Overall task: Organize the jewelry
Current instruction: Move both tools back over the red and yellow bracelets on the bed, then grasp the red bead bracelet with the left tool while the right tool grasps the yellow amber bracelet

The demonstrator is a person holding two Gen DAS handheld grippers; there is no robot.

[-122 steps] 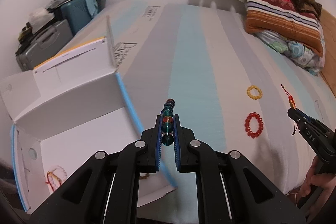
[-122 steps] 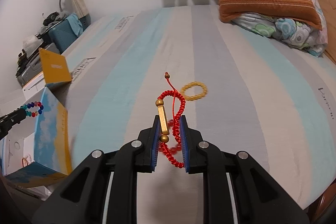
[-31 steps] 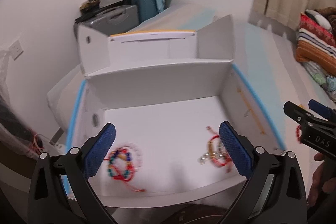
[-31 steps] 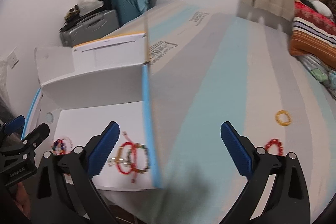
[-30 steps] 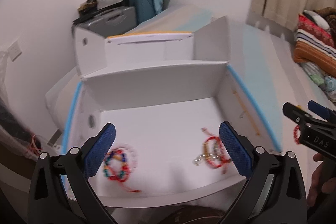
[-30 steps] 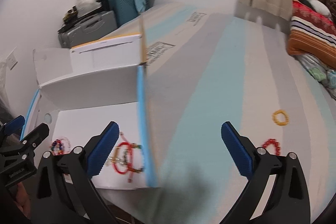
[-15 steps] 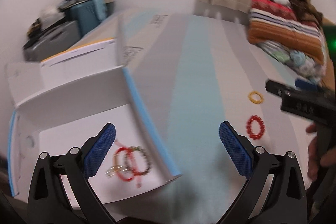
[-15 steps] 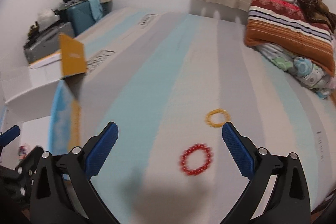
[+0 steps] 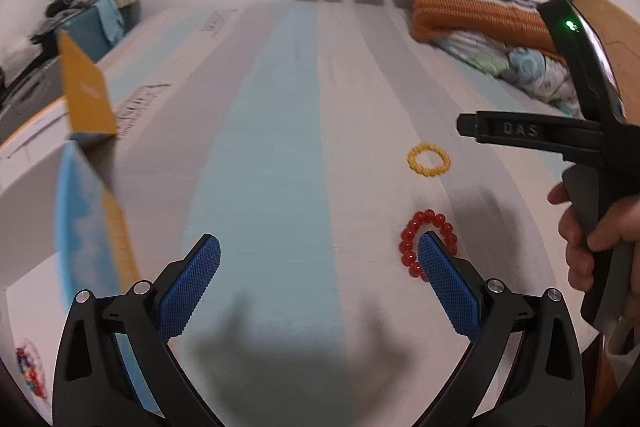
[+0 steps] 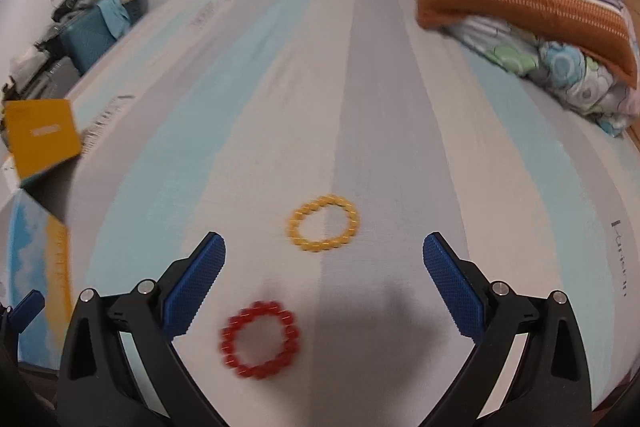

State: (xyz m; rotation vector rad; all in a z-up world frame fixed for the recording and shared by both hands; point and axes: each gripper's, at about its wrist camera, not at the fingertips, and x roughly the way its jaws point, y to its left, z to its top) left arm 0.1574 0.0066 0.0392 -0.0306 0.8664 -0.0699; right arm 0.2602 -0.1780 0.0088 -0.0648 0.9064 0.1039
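A red bead bracelet (image 9: 428,243) (image 10: 260,339) and a yellow bead bracelet (image 9: 428,159) (image 10: 323,223) lie on the striped bed. My left gripper (image 9: 318,267) is open and empty, its right pad just in front of the red bracelet. My right gripper (image 10: 324,267) is open and empty, above the bed between the two bracelets; it also shows in the left wrist view (image 9: 532,135). The white box (image 9: 32,203) stands at the bed's left edge with a multicoloured bracelet (image 9: 28,373) inside.
Folded striped blankets and a floral pillow (image 10: 520,11) are piled at the far right of the bed. The box's orange flap (image 10: 42,135) stands up at the left. Suitcases and clutter (image 9: 68,23) sit beyond the bed at the far left.
Both grippers dropped their bracelets into the box, opened wide, and swung right from the box to over the bed, towards the red and yellow bracelets.
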